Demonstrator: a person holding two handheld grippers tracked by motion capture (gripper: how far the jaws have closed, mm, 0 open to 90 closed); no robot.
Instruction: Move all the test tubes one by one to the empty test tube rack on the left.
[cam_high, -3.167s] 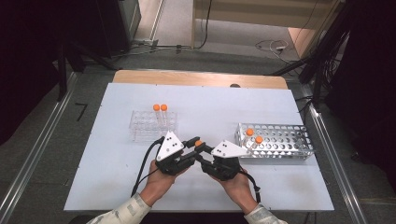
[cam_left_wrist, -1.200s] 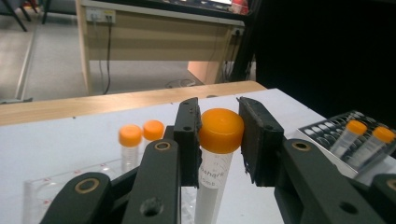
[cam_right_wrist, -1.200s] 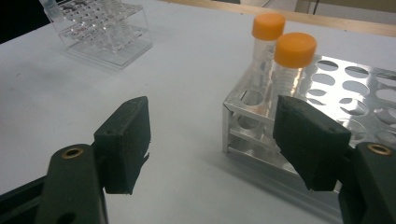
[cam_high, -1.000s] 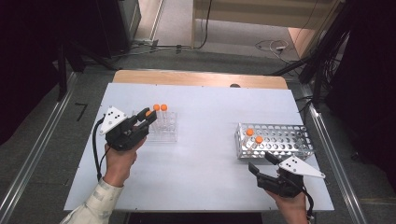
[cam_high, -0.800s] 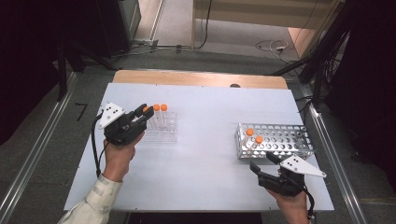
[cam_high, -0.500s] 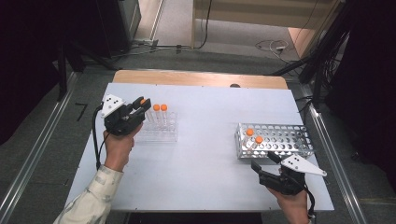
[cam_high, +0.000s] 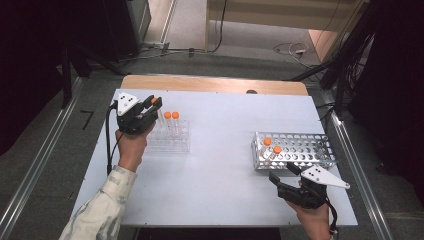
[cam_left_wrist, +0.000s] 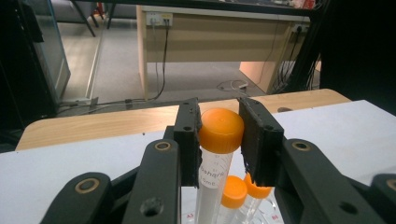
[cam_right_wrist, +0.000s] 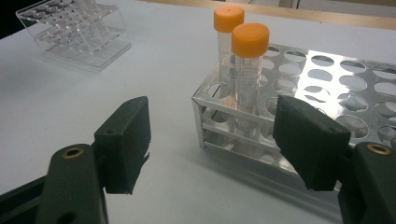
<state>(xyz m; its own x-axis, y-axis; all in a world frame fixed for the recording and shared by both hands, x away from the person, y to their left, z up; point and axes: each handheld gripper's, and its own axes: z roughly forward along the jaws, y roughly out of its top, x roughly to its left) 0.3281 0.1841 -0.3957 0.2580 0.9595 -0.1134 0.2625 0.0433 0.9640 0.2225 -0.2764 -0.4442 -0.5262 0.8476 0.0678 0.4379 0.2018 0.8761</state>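
— Orange cap, clear body: that tube (cam_left_wrist: 215, 154) sits clamped between the jaws of the left gripper (cam_left_wrist: 219, 140), just under its cap. In the high view the left gripper (cam_high: 150, 107) is at the far left of the table (cam_high: 220, 150).

— Where is the tube relative to the clear rack?

— Just left of the clear plastic rack (cam_high: 170, 136). In the left gripper view, 2 more orange-capped tubes (cam_left_wrist: 232, 196) stand below the held one, just past the jaws; whether the held tube touches the rack I cannot tell.

— And the other one?

— Right gripper (cam_right_wrist: 212, 140): jaws wide apart, nothing between them. In the high view it (cam_high: 286, 176) is near the front right of the table, pointing toward the metal rack (cam_high: 310, 150).

— What is ahead of it?

— The metal rack's near corner lies just beyond the jaws, closer to the right one. 2 orange-capped tubes (cam_right_wrist: 250, 70) stand upright in holes at that corner, one behind the other. The clear rack (cam_right_wrist: 77, 32) is well off to the far left in that view.

— Any contact with the metal rack?

— None visible; the jaws stand short of it.
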